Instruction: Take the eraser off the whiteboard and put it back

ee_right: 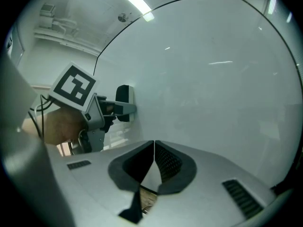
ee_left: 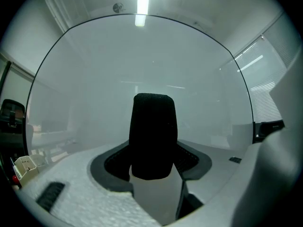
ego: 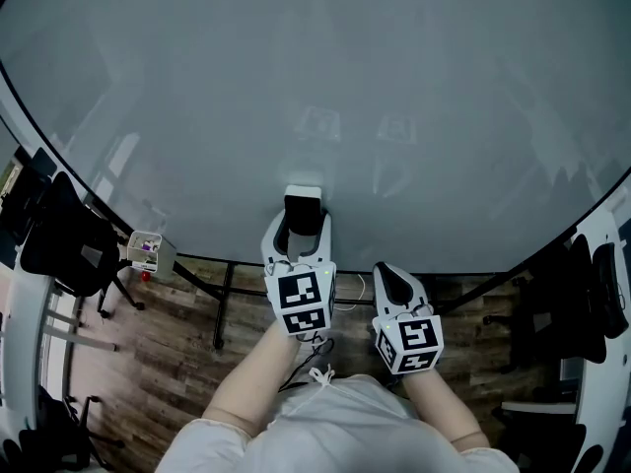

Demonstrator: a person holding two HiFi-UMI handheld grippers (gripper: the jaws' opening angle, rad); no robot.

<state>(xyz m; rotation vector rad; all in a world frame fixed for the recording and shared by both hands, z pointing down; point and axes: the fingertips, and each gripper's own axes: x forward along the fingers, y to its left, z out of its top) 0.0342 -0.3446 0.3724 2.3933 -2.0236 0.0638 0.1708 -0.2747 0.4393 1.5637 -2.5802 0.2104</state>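
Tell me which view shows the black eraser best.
Left gripper view: the black rectangular eraser fills the centre, upright between the jaws of the left tool. Head view shows it small against the glossy white whiteboard; right gripper view catches it side-on at left.

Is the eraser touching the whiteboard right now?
Touching. The right gripper view shows the eraser sitting flat against the whiteboard, with no gap between them.

- The eraser stands between the jaws of the left gripper; whether they press it cannot be told.
- The box left of that gripper: contents too small to tell.
- The whiteboard ahead is cut off above.
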